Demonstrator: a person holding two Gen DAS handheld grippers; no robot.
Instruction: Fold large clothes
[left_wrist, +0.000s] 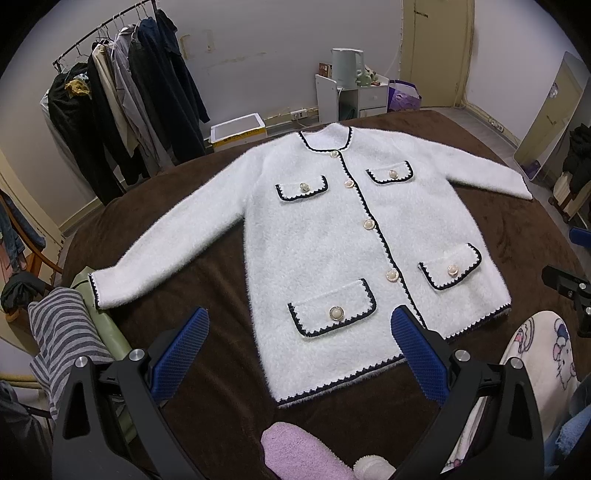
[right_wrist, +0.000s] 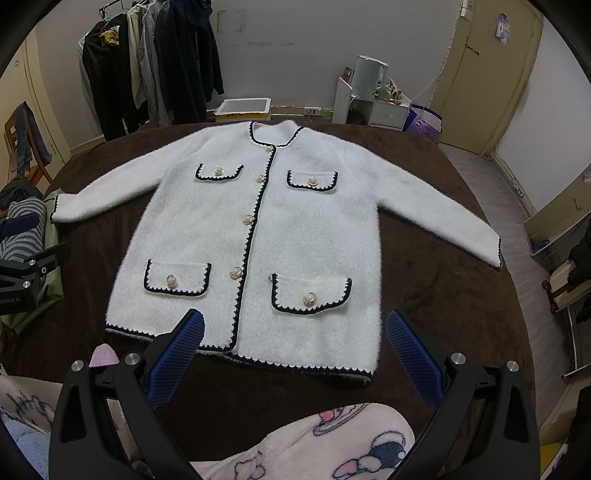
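Cardigan (left_wrist: 332, 236) lies flat, face up, buttoned, on the brown bed cover (left_wrist: 177, 236), collar at the far end, hem near the tongs; both sleeves spread out to the sides. No fold made yet, so judged at the start: sleeves and body all left to fold. Left gripper (left_wrist: 299, 328) hovers above the hem, jaws spread wide, holding nothing. Right gripper (right_wrist: 295, 332) likewise over the hem, jaws wide apart and empty. Neither touches the fabric.

My two wrist views look forward and down from the bed's (left_wrist: 155, 229) near edge, side by side, sharing the spread cardigan (left_wrist: 332, 236).
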